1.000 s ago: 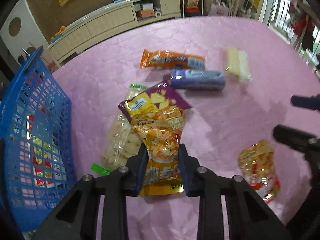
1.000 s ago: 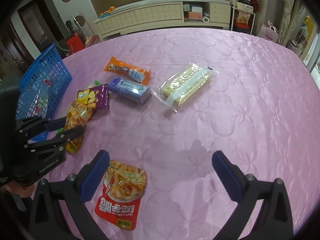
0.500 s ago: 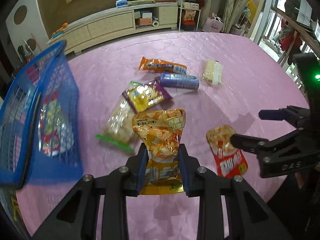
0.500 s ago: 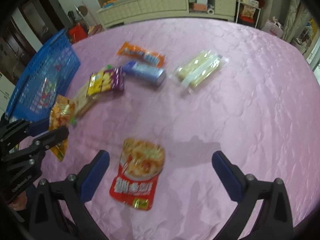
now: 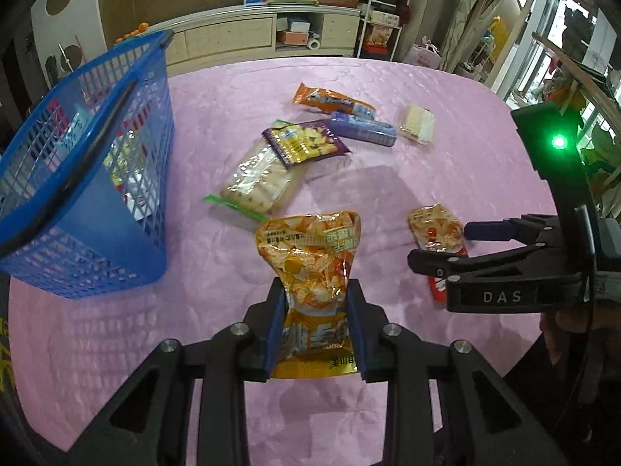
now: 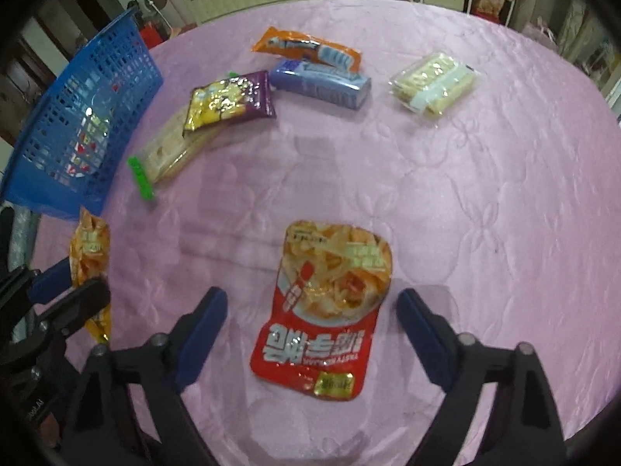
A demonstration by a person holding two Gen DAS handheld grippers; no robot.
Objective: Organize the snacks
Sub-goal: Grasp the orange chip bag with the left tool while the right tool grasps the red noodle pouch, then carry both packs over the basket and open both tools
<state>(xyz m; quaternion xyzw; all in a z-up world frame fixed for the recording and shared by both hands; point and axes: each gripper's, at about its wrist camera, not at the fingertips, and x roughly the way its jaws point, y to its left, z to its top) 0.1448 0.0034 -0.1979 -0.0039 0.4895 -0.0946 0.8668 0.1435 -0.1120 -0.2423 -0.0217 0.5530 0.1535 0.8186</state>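
Over on the left sits our blue basket, a few packets already inside. Our left gripper is pinching the orange snack bag by its lower half, lifted clear of the pink desk; we judge this the carry step, so next comes a swing left over the rim and a release. On the right, our right gripper hangs spread wide around the red snack bag, not touching, ready to descend and close.
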